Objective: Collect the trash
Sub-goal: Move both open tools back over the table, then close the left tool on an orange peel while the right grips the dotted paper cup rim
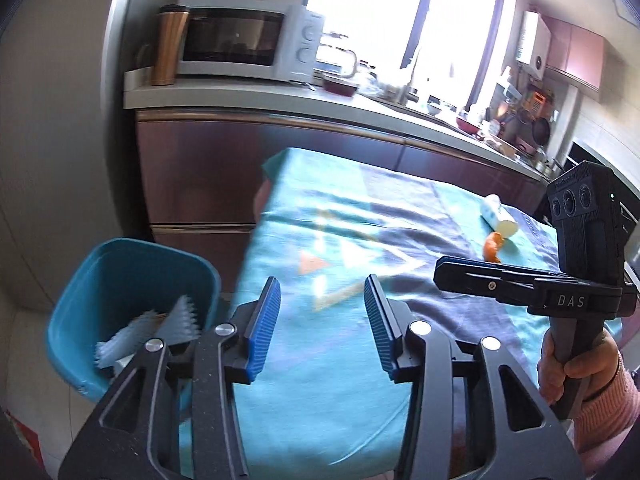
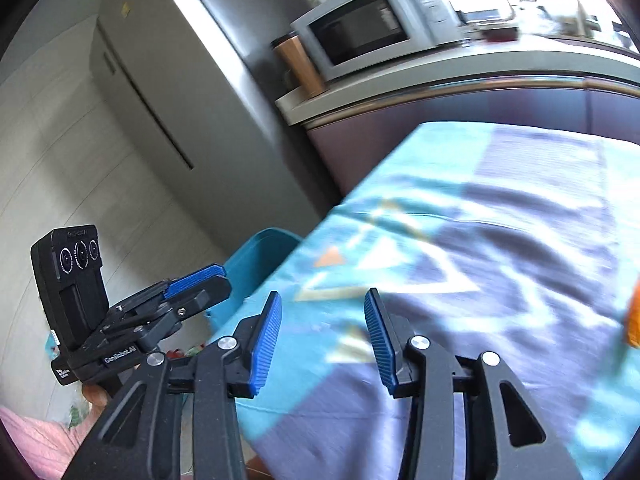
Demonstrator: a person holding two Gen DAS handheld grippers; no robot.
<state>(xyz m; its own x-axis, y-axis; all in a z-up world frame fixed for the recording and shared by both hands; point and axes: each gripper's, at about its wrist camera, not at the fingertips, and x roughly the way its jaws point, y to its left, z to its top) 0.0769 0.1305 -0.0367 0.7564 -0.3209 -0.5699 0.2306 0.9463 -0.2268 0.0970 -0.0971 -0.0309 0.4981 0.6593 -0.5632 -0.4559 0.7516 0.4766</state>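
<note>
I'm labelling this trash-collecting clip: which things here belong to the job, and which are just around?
Job: teal bin, spiky wrappers in it, orange peel, white tube.

Around: microwave, copper tumbler, patterned tablecloth.

Two hand-held black claws with blue ribbed pads

The left claw (image 1: 322, 322) and right claw (image 2: 322, 322) are built of matte black links joined by silver round screws. A black camera block with three lenses is carried on each handle, "DAS" and "GenRobot.AI" being printed in white. A pink knitted sleeve (image 1: 608, 408) is worn.
</note>
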